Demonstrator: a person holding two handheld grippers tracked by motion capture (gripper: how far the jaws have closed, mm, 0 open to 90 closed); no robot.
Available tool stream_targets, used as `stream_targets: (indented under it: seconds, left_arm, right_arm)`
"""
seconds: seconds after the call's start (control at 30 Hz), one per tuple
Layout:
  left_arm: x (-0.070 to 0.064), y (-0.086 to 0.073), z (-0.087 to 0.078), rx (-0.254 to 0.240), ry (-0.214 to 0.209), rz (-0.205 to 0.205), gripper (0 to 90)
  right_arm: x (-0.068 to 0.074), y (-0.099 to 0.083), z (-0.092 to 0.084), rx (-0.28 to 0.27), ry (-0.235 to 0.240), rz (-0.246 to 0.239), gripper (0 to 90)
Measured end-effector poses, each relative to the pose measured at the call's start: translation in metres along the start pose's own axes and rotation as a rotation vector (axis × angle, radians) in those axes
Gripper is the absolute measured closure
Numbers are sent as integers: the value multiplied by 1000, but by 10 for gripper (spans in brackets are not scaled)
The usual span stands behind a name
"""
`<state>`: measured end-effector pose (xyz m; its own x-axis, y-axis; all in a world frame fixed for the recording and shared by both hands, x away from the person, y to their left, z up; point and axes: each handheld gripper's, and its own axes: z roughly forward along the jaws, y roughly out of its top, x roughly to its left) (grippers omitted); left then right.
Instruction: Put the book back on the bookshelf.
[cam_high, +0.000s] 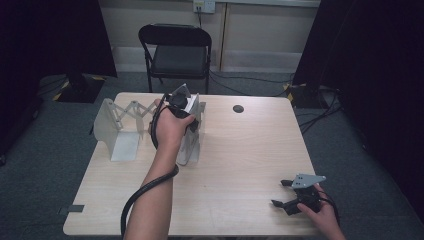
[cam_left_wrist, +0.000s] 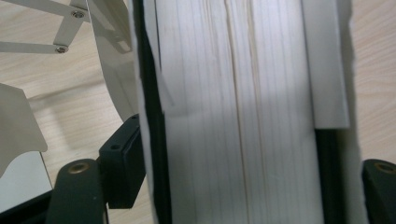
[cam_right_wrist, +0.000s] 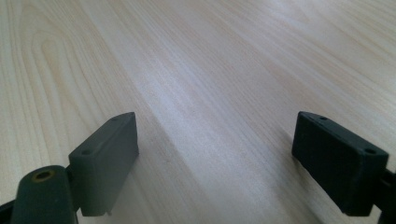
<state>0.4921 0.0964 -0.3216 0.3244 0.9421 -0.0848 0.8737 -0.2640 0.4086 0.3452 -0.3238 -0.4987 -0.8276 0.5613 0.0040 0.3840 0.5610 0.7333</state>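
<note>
While the left gripper (cam_high: 186, 107) stands over the far-left part of the desk (cam_high: 240, 150), its fingers (cam_left_wrist: 122, 163) sit on either side of the right end plate (cam_left_wrist: 243, 112) of an expandable metal bookend rack (cam_high: 150, 127). The left gripper view shows the plate's pale upright face between the two pads, but whether they press on it or merely flank it cannot be told. The rack stands on the desk's far-left quarter, its scissor linkage (cam_high: 135, 109) stretched between the two end plates.

The right gripper (cam_high: 286, 192) rests near the desk's near-right corner, well apart from the rack. Its fingers (cam_right_wrist: 105, 158) are spread wide with nothing but bare desk between them.

Risks, as judged: if the plate is held on a thin edge, it may slip or twist when pulled, and the linkage could bind. The left end plate (cam_high: 114, 131) is unrestrained, so the whole rack may slide instead of opening or closing.

Count: one rack with two end plates, two grippers, one desk, one folding chair (cam_high: 176, 50) beyond the far edge, one dark round grommet (cam_high: 238, 108) set in the desk top.
</note>
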Motion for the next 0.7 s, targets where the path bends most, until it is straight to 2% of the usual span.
stream_targets:
  seconds: [0.7]
  left_arm:
    - [2,-15,-10,-8,-30,12,270]
  right_arm:
    - [0,0,0,0,-2,1,140]
